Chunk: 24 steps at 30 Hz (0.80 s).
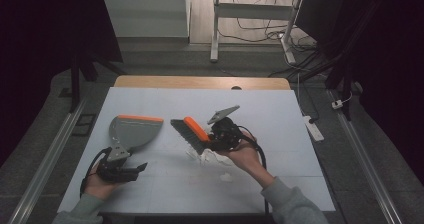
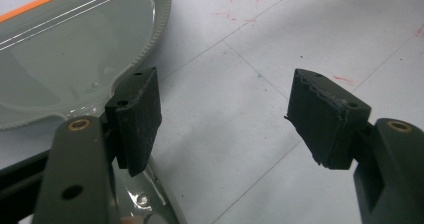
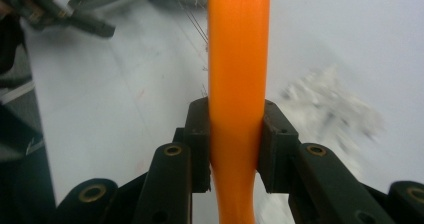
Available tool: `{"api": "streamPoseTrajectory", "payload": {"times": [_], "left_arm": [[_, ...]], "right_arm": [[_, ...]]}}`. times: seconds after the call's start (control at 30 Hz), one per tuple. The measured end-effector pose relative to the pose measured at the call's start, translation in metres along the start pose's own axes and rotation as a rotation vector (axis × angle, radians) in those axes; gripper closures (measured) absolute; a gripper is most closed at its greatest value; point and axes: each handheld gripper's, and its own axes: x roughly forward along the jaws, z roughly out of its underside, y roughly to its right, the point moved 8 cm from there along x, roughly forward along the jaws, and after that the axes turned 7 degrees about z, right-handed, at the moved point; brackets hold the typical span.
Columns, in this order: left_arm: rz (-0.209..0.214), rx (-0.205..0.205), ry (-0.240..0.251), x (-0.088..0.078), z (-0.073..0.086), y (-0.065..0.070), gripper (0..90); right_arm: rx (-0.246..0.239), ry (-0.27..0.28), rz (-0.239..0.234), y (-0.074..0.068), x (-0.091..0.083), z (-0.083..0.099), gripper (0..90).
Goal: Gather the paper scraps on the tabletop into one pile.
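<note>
- The right gripper (image 1: 216,136) has its two black jaws clamped tight on the smooth orange plastic handle of a hand brush (image 1: 192,133); in the right gripper view the flat pads press on the handle (image 3: 237,84) from both sides, and the handle narrows and curves slightly below them.
- The left gripper (image 1: 131,170) stands with its jaws wide apart and nothing between them; in the left gripper view bare white table shows in the gap, and one rubbery pad (image 2: 137,119) is matte and worn, frayed along its edge.
- The brush, dark-bristled with an orange back, lies tilted just right of the dustpan (image 1: 134,130), bristles facing it, the two apart.
- The dustpan is grey, glossy plastic, roughly a rounded scoop with a straight orange lip along its far edge and a ribbed rim; its narrow handle end points toward the left gripper, which sits just at that end.
- A loose heap of white crumpled scraps (image 1: 207,158) lies just beyond the brush's near side, on the side away from the dustpan; a smaller scrap sits nearer the person.
- The white table (image 1: 280,134) carries faint grid lines and red scuffs.
</note>
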Motion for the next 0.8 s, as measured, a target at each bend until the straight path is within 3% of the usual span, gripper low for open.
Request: {"api": "streamPoseTrajectory", "payload": {"times": [0.13,0.23,0.27,0.37,0.43,0.47,0.57,0.7,0.8], "left_arm": [[0.0,0.003,-0.002,0.0,0.0,0.0,30.3],[0.0,0.003,-0.002,0.001,0.0,0.0,30.3],[0.001,0.003,-0.003,0.001,-0.001,0.0,30.3],[0.001,0.003,-0.004,0.001,-0.001,0.001,30.3],[0.0,0.003,-0.005,0.001,-0.001,0.001,30.3],[-0.001,0.002,-0.005,0.002,-0.001,0.001,30.3],[-0.004,0.003,-0.006,0.001,-0.001,0.001,30.3],[-0.004,0.0,-0.005,0.001,0.0,0.0,30.3],[-0.005,-0.001,-0.006,0.001,0.0,0.0,30.3]], "right_arm": [[-0.071,-0.047,-0.026,0.008,-0.028,0.018,70.4],[-0.118,-0.127,-0.057,0.01,-0.04,0.041,70.4],[-0.142,-0.168,-0.096,0.007,-0.043,0.053,70.4],[-0.209,-0.26,-0.182,-0.004,-0.042,0.083,70.4],[-0.246,-0.315,-0.161,-0.008,-0.035,0.098,70.4],[-0.246,-0.323,-0.139,-0.007,-0.031,0.101,70.4],[-0.234,-0.268,-0.121,0.002,-0.021,0.089,70.4],[-0.263,-0.227,-0.071,0.014,0.002,0.068,70.4],[-0.253,-0.193,-0.029,0.022,0.013,0.053,70.4]]}}
